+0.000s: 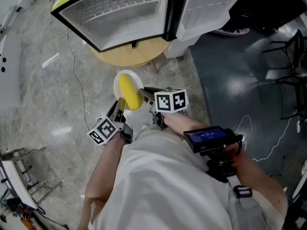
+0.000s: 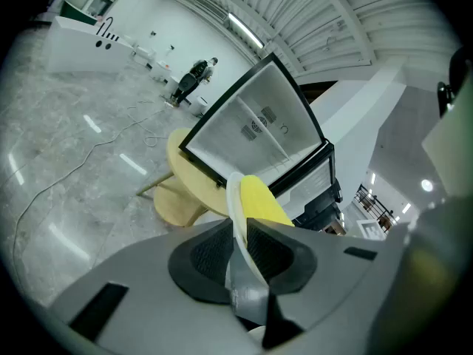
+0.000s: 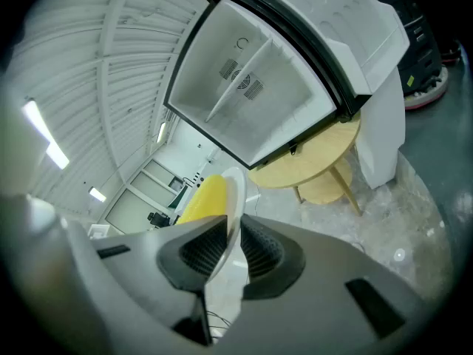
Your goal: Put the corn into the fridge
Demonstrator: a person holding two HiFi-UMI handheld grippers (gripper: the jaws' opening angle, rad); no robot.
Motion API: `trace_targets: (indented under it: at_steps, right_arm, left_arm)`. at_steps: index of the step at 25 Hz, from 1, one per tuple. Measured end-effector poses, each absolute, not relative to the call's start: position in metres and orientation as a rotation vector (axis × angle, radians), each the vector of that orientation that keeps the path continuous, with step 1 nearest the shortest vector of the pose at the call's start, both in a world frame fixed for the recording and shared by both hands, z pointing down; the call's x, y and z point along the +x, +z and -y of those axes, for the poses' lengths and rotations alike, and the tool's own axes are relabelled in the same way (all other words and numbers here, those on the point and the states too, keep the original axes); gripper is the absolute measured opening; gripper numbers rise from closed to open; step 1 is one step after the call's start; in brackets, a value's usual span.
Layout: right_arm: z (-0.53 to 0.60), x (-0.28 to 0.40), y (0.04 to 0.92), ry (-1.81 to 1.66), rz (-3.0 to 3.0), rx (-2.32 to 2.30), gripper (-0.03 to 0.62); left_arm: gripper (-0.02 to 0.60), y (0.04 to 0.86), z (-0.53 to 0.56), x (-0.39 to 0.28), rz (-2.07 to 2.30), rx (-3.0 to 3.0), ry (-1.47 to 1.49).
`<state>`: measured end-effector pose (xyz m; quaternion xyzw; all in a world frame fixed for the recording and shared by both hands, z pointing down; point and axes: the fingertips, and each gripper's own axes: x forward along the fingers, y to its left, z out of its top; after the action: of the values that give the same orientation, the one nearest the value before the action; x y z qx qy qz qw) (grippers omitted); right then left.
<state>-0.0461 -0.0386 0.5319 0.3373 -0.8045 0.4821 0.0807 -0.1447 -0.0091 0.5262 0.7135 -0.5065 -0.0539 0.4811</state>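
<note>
Pinches the plate (image 1: pixel 118 82) at its left rim with the left claw (image 1: pixel 118 110), jaws narrow on the thin edge. Carries the corn (image 1: pixel 128 91) loose on that plate, in mid-air short of the fridge (image 1: pixel 124 13). Probably light, stiff and round, apt to roll, so best kept level. Pinches the right rim likewise with the right claw (image 1: pixel 146 94). Beyond, fridge open on the round table (image 1: pixel 136 55), shelves seemingly bare.
</note>
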Motion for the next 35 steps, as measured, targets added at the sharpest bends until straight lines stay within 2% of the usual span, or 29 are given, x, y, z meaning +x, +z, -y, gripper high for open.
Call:
trace_targets:
  at_steps: [6, 17, 35]
  right_arm:
    - [-0.036, -0.062, 0.522, 1.468, 2.422, 0.994, 0.061]
    - [-0.086, -0.058, 0.52, 1.488, 2.41, 1.023, 0.061]
    - [-0.09, -0.063, 0.513, 1.468, 2.44, 1.04, 0.061]
  left_arm:
    - [0.063, 0.518, -0.065, -0.16, 1.243, 1.717, -0.138]
    - [0.063, 0.51, -0.109, -0.157, 1.243, 1.758, -0.154]
    - [0.063, 0.506, -0.113, -0.164, 1.248, 1.778, -0.175]
